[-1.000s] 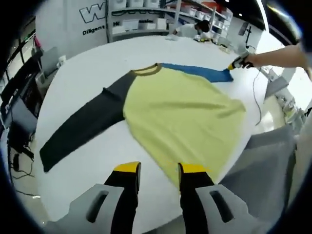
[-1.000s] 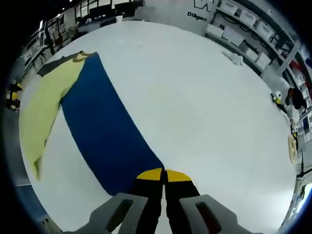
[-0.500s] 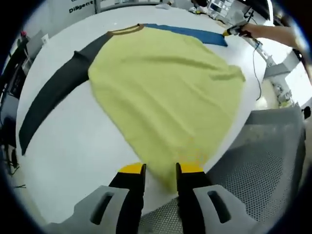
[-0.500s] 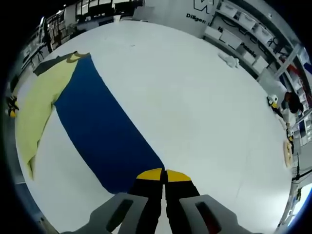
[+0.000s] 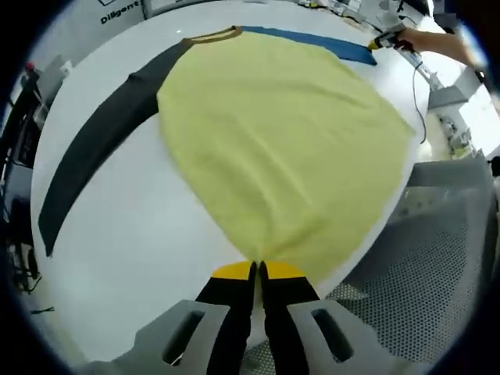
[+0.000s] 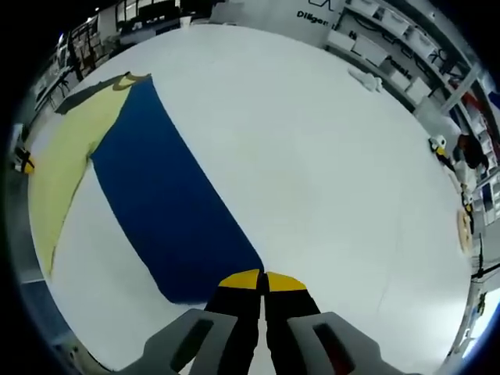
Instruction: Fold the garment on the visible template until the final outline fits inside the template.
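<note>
Yellow shirt [image 5: 281, 148] hem in left tongs [image 5: 256, 271]

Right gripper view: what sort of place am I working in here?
Probably a lab or workshop, not a home. A large white table holds the shirt, storage shelves with boxes line the far wall, and printed lettering marks that wall.

I see a white round table [image 5: 148, 234] under the work. Off its near edge sits a grey perforated mesh surface [image 5: 437, 258]. Across the room, I make out shelving with boxes [image 6: 406, 39] along the wall.
</note>
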Available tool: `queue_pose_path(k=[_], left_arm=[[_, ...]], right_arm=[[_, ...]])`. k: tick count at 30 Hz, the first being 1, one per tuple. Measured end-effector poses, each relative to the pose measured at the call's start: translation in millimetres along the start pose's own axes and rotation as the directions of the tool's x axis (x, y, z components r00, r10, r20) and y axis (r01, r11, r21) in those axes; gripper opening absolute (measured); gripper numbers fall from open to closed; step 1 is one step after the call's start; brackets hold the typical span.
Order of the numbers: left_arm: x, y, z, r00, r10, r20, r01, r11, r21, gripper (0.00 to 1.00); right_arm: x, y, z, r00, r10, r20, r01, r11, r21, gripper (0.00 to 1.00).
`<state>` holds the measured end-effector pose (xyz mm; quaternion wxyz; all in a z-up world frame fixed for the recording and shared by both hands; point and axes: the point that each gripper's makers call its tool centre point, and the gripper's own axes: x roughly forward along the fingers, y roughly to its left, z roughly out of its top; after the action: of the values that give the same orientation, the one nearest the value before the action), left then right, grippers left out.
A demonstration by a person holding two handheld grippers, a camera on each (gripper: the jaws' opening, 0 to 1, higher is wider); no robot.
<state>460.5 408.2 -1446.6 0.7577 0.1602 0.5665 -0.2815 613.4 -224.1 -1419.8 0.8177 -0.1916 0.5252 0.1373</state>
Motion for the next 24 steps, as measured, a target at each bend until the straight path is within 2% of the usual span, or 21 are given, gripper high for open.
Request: queue_pose_path(k=[6, 11, 13, 14, 16, 17, 19, 21, 24], left_arm=[[-1.8, -1.0, -5.4, 1.0, 0.007, -0.003, -0.006, 1.0, 0.014, 0.08], [-1.5, -8.7, -7.4, 1.0, -0.012, -0.01, 0.012, 1.0, 0.011, 0.08], [-1.9, -8.1, -7.1, 1.0, -0.016, -0.011, 0.016, 1.0, 0.012, 0.12], [-3.2, -7.1, -5.3, 1.0, -0.018, -0.002, 0.018, 1.0, 0.005, 0.17], [-9.7, 0.1, 7.6, 0.998, -0.016, 0.06, 0.018, 0.999, -0.042, 0.22], [-12.2, 4.4, 9.8, 0.998, -0.008, 0.067, 0.012, 0.998, -0.054, 0.23], [-16.9, 16.8, 13.8, 0.997, 0.01, 0.075, -0.004, 0.997, -0.071, 0.23], [-21.1, 23.4, 18.4, 0.996, 0.019, 0.088, -0.013, 0.997, -0.077, 0.23], [-26.1, 27.4, 26.0, 0.993, 0.034, 0.117, -0.024, 0.996, -0.086, 0.22]], right_arm=[[-3.1, 8.5, -13.4, 1.0, 0.003, -0.012, -0.003, 1.0, 0.001, 0.0], [-3.7, 6.4, -9.6, 1.0, -0.006, -0.008, 0.006, 1.0, 0.024, 0.0], [-3.3, 8.1, -7.4, 1.0, -0.007, -0.012, 0.007, 1.0, 0.02, 0.0], [-3.2, 8.1, -7.4, 1.0, -0.011, -0.017, 0.011, 1.0, 0.011, 0.0], [-3.3, 6.1, -7.8, 1.0, -0.019, -0.023, 0.019, 1.0, 0.016, 0.0], [-3.8, 5.4, -6.2, 1.0, -0.024, -0.013, 0.024, 1.0, 0.02, 0.0], [-5.1, 4.7, -6.3, 0.999, -0.03, -0.012, 0.03, 0.999, 0.02, 0.01], [-7.5, -3.3, -10.3, 0.997, -0.072, -0.027, 0.073, 0.997, 0.014, 0.08], [-13.6, -10.3, -11.1, 0.994, -0.112, -0.007, 0.113, 0.992, 0.049, 0.1]])
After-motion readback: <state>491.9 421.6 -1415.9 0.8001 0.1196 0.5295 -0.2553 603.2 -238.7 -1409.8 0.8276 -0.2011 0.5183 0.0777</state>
